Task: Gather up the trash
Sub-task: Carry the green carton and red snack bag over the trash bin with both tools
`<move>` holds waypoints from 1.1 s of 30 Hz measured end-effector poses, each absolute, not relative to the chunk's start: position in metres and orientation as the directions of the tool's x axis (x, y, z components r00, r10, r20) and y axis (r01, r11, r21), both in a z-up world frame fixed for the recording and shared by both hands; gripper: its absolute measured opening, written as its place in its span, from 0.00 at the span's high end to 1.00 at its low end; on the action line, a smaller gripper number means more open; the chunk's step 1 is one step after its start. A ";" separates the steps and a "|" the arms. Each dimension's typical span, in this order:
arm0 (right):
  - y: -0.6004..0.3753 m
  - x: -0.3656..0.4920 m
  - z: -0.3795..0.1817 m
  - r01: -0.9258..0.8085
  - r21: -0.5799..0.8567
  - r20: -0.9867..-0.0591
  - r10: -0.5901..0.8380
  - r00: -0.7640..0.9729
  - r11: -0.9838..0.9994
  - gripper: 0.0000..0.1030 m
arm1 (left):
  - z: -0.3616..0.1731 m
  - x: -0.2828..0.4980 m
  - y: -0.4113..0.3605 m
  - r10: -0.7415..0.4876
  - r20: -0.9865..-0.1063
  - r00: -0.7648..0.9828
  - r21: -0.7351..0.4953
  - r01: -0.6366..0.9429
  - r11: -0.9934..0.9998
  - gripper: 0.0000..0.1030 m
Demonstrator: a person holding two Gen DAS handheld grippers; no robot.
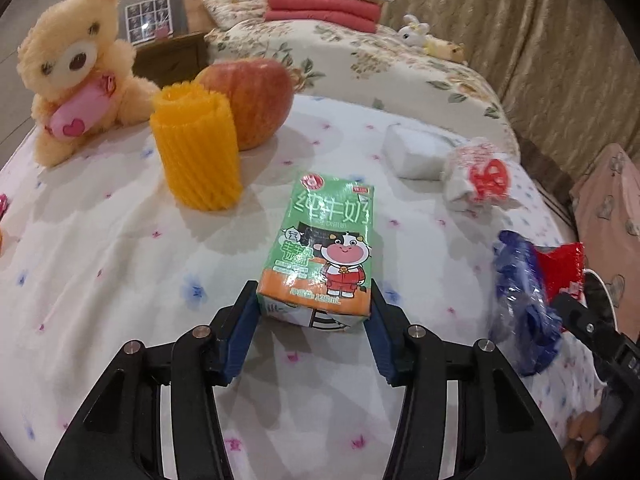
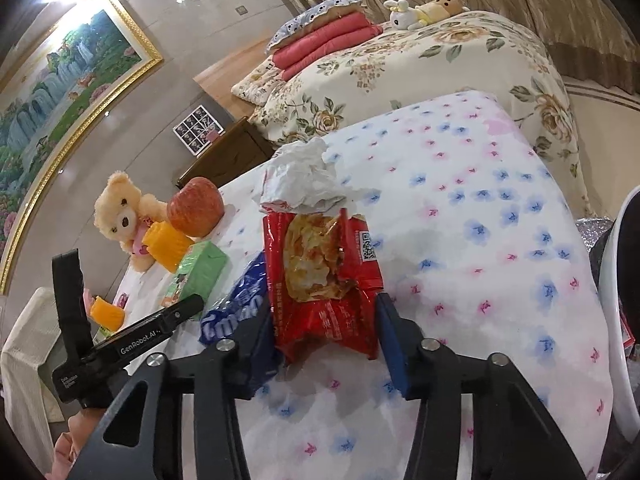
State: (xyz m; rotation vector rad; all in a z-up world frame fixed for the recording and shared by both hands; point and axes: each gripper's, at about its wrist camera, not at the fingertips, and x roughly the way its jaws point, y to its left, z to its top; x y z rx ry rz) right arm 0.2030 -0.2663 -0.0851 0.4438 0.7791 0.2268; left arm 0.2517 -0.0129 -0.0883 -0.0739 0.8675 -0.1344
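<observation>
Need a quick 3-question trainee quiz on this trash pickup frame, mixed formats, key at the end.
1. True or false: the left claw has its blue pads on both sides of the green and orange milk carton.
2. Which item lies between the right claw's fingers? A) the red foil snack wrapper B) the crumpled white tissue C) the red apple
3. Fill in: the yellow ribbed foam fruit sleeve stands upright directly in front of the ____ in the left wrist view.

Key: 1 true; 2 A; 3 apple.
</observation>
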 end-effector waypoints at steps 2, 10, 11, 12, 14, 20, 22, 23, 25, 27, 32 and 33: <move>-0.269 0.197 -0.084 -0.037 0.474 -0.620 0.363 0.696 0.880 0.61 | -0.086 0.241 -0.012 -0.150 -0.748 0.646 -0.119 0.092 0.989 0.52; -0.286 0.167 -0.079 -0.032 0.487 -0.602 0.362 0.712 0.873 0.63 | -0.080 0.189 -0.011 -0.205 -0.728 0.655 -0.173 0.114 0.978 0.52; -0.288 0.162 -0.078 -0.032 0.490 -0.599 0.363 0.713 0.871 0.63 | -0.080 0.183 -0.011 -0.212 -0.727 0.653 -0.179 0.118 0.977 0.52; -0.290 0.158 -0.077 -0.032 0.490 -0.597 0.362 0.716 0.871 0.63 | -0.080 0.176 -0.013 -0.223 -0.725 0.651 -0.186 0.126 0.974 0.52; -0.293 0.151 -0.076 -0.032 0.492 -0.595 0.363 0.717 0.870 0.63 | -0.080 0.167 -0.016 -0.240 -0.725 0.645 -0.197 0.139 0.970 0.52; -0.299 0.133 -0.078 -0.019 0.500 -0.594 0.359 0.720 0.866 0.63 | -0.085 0.159 -0.027 -0.233 -0.754 0.614 -0.175 0.155 0.972 0.41; -0.299 0.130 -0.079 -0.016 0.502 -0.595 0.359 0.720 0.865 0.63 | -0.087 0.162 -0.028 -0.217 -0.758 0.616 -0.158 0.149 0.976 0.41; -0.299 0.129 -0.079 -0.016 0.502 -0.595 0.358 0.720 0.865 0.63 | -0.088 0.164 -0.028 -0.212 -0.760 0.615 -0.152 0.149 0.977 0.41; -0.299 0.128 -0.080 -0.015 0.503 -0.595 0.359 0.720 0.864 0.63 | -0.092 0.169 -0.030 -0.198 -0.769 0.608 -0.131 0.153 0.979 0.41; -0.300 0.126 -0.080 -0.015 0.504 -0.594 0.359 0.720 0.864 0.63 | -0.095 0.169 -0.032 -0.185 -0.764 0.618 -0.106 0.163 0.981 0.46; -0.303 0.120 -0.081 -0.014 0.506 -0.591 0.358 0.722 0.863 0.63 | -0.092 0.158 -0.032 -0.210 -0.753 0.624 -0.123 0.181 0.976 0.53; -0.304 0.118 -0.080 -0.013 0.505 -0.591 0.356 0.724 0.863 0.63 | -0.092 0.155 -0.032 -0.217 -0.751 0.624 -0.129 0.184 0.974 0.53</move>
